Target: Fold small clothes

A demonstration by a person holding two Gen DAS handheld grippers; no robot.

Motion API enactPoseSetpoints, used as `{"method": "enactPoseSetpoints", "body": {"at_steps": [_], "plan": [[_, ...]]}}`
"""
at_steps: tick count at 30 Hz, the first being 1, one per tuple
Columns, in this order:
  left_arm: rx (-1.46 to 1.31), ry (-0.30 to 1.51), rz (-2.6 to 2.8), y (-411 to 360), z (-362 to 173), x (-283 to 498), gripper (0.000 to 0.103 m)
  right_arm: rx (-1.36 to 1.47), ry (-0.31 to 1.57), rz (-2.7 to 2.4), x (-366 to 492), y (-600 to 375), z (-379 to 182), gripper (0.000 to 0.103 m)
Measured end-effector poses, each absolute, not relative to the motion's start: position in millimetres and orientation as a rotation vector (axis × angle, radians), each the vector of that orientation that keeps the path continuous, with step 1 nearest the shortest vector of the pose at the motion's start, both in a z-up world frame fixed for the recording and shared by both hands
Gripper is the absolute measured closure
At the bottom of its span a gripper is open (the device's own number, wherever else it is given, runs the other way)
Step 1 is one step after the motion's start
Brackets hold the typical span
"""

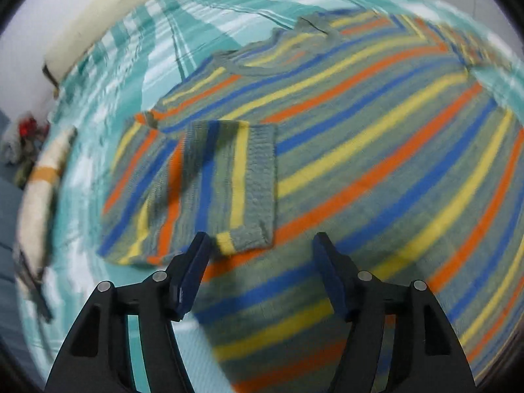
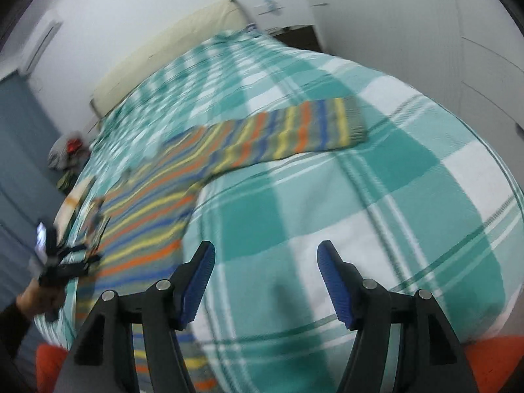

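Observation:
A striped knit sweater point(image 1: 360, 137) in grey-green, blue, yellow and orange lies flat on a teal and white checked bedspread point(image 1: 137, 65). Its left sleeve point(image 1: 226, 180) is folded in over the body, the cuff just ahead of my left gripper point(image 1: 258, 245). The left gripper is open and empty above the sweater's lower edge. In the right wrist view the sweater's other sleeve point(image 2: 285, 134) stretches out across the bedspread point(image 2: 393, 196). My right gripper point(image 2: 265, 255) is open and empty over bare bedspread, to the right of the sweater's body point(image 2: 144, 229). The left gripper point(image 2: 65, 258) shows at the left there.
A cream headboard point(image 2: 170, 49) runs along the far side of the bed, against a white wall. A folded cream cloth with an orange stripe point(image 1: 42, 183) lies near the bed's left edge. A heap of clothes point(image 2: 68, 154) sits on the floor beyond. Something orange point(image 2: 491, 357) is below the bed's near edge.

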State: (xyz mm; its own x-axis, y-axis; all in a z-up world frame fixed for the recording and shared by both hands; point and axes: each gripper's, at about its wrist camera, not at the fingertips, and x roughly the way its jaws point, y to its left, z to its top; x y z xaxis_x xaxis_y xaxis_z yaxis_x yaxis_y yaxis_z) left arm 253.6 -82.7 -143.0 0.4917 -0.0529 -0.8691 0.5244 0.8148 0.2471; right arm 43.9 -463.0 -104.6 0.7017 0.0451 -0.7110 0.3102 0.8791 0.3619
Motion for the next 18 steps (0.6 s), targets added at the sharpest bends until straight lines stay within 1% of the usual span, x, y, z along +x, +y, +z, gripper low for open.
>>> {"method": "enactPoseSetpoints", "body": {"at_steps": [1,2,3,5,7,9,11,14,18], "plan": [[0.464,1.028,-0.382,-75.5,-142.1,262.0,0.072,0.442,0.784,-0.142,45.2,-455.9,-103.0,0.038],[0.418,1.048,-0.376,-68.9,-139.3,267.8,0.088,0.415,0.782,-0.134,46.4,-450.5,-103.0,0.038],[0.350,1.070,-0.362,-59.3,-134.1,275.8,0.097,0.392,0.780,-0.125,49.0,-445.7,-102.6,0.038],[0.162,1.044,-0.326,-29.7,-109.5,284.0,0.097,0.365,0.778,-0.118,53.7,-439.7,-104.0,0.038],[-0.051,0.974,-0.223,22.7,-77.3,293.3,0.097,0.354,0.779,-0.110,56.8,-434.1,-106.1,0.038],[-0.221,0.919,-0.073,78.9,-57.1,299.4,0.098,0.347,0.786,-0.102,58.3,-428.3,-108.0,0.038],[-0.378,0.890,0.091,137.1,-51.4,305.2,0.098,0.336,0.798,-0.093,60.3,-424.6,-111.6,0.038],[-0.453,0.901,0.280,192.6,-63.4,308.0,0.098,0.327,0.822,-0.076,64.3,-420.6,-118.3,0.038],[-0.447,0.948,0.324,207.4,-83.6,309.2,0.098,0.318,0.836,-0.068,69.2,-417.0,-122.3,0.038]]}}
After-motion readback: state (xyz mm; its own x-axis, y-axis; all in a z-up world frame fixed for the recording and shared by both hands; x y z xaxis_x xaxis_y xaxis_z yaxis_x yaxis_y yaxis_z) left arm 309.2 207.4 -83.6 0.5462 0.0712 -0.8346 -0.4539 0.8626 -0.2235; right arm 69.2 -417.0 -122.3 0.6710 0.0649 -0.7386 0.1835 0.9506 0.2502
